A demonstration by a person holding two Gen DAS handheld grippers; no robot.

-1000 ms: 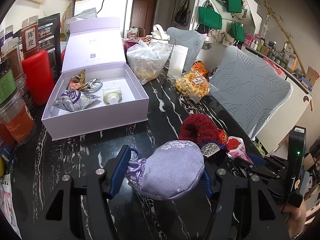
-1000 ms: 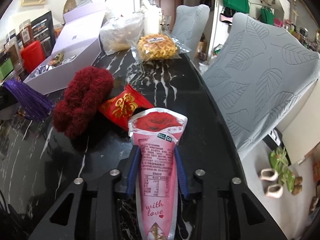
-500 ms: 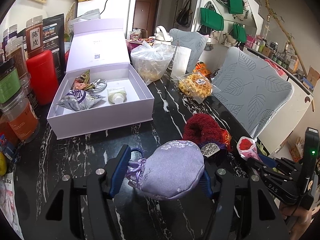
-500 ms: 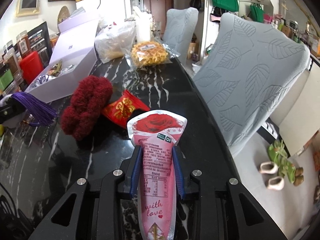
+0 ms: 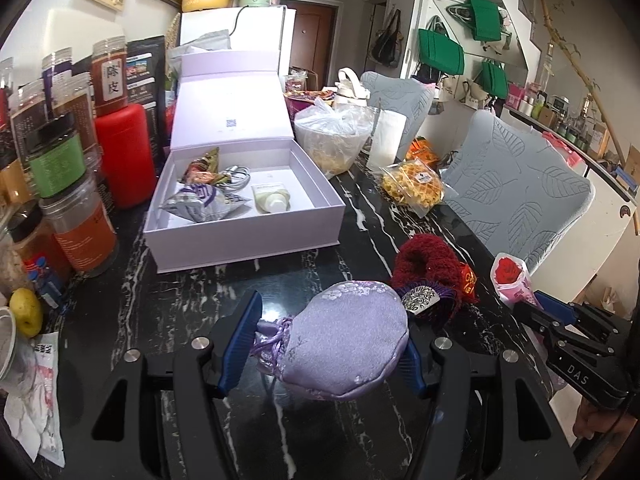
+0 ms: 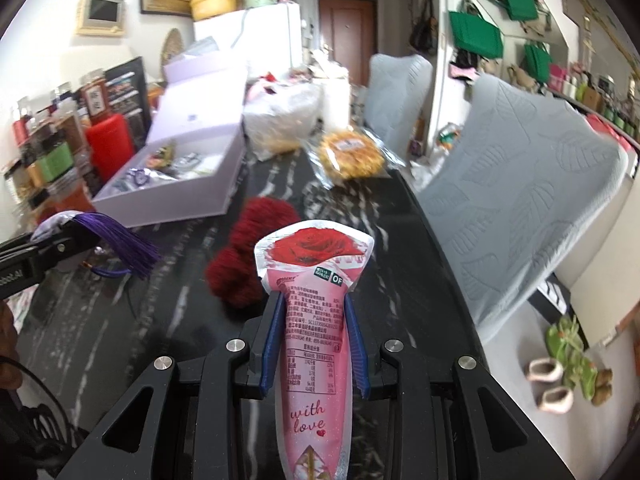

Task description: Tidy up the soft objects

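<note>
Both fingers grip: left (image 5: pixel 332 344) lilac pouch (image 5: pixel 348 344), right (image 6: pixel 314 340) rose packet (image 6: pixel 314 320)

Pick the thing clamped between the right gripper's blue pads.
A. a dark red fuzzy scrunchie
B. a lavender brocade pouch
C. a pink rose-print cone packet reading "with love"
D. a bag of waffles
C: in the right wrist view the right gripper is shut on the pink rose-print cone packet, its pads pressing both sides; the lavender brocade pouch sits in the left gripper.
</note>
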